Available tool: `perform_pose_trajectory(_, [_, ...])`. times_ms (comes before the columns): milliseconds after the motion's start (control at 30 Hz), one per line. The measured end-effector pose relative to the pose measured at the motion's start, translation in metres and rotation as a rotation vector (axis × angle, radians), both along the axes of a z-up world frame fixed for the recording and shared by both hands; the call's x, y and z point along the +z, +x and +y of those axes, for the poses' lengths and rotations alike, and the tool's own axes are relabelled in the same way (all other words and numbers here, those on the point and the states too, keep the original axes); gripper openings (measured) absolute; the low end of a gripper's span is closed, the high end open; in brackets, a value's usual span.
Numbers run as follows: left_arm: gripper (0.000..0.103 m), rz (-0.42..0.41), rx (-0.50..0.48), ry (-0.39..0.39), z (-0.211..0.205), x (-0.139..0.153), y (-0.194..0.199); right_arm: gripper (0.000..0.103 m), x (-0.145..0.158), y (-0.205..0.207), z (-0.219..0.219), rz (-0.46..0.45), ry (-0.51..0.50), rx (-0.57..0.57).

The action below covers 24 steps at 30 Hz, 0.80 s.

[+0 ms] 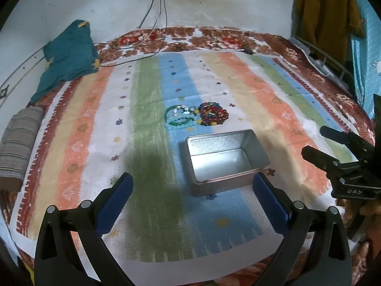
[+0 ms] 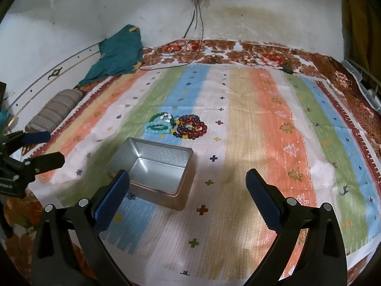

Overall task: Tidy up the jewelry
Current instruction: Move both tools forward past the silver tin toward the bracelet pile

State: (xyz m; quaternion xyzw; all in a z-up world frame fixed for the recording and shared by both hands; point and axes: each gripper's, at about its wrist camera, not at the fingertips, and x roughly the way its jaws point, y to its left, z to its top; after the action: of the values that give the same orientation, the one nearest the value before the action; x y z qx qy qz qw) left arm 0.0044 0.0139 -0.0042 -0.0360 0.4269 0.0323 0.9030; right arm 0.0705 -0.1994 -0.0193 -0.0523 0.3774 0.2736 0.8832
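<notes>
The jewelry is a little heap of bead bracelets sitting on the striped cloth (image 1: 238,90) just past the far edge of the open tin (image 1: 226,157): a green/teal bunch (image 1: 179,119) on the left, touching a red bunch (image 1: 213,114) on the right. These look light, floppy and kind of slippery, since round glossy beads on a string will roll and slide between flat pads, and the loops are piled on each other, so grabbing one may drag its neighbours along. Best bet is probably pinching across a single strand at the outer edge of a loop, where it sticks out from the pile, not stabbing into the middle. The tin looks thin and light too, so it could scoot if bumped. Both claws are spread wide with nothing in them. The left gripper (image 1: 193,190) hangs low over the near side of the tin, pointing toward the beads. The right gripper (image 2: 188,186) sits near and to the right of the tin, also aimed far, well short of the bracelets.
</notes>
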Motion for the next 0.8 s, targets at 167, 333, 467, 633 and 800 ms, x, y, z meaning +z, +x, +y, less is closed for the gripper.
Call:
perform_pose_trajectory(167, [0.098,0.008,0.006,0.010,-0.001,-0.002,0.002,0.099,0.000,0.002,0.000,0.010,-0.001,0.000])
perform_pose_trajectory(333, [0.097,0.011,0.017,0.013,0.001,-0.002,0.002,0.099,-0.003,0.003,0.001,0.017,-0.008,-0.004])
perform_pose_trajectory(467, [0.098,0.019,0.023,0.019,0.001,-0.003,0.003,0.099,-0.003,0.003,0.002,0.005,-0.031,-0.005])
perform_pose_trajectory(633, [0.097,0.026,0.033,0.026,0.001,-0.004,0.006,0.099,-0.003,0.004,0.005,-0.014,-0.062,-0.004])
perform_pose_trajectory(800, [0.097,0.037,0.042,0.044,0.003,-0.007,0.011,0.099,-0.004,0.012,0.004,-0.010,-0.064,-0.013])
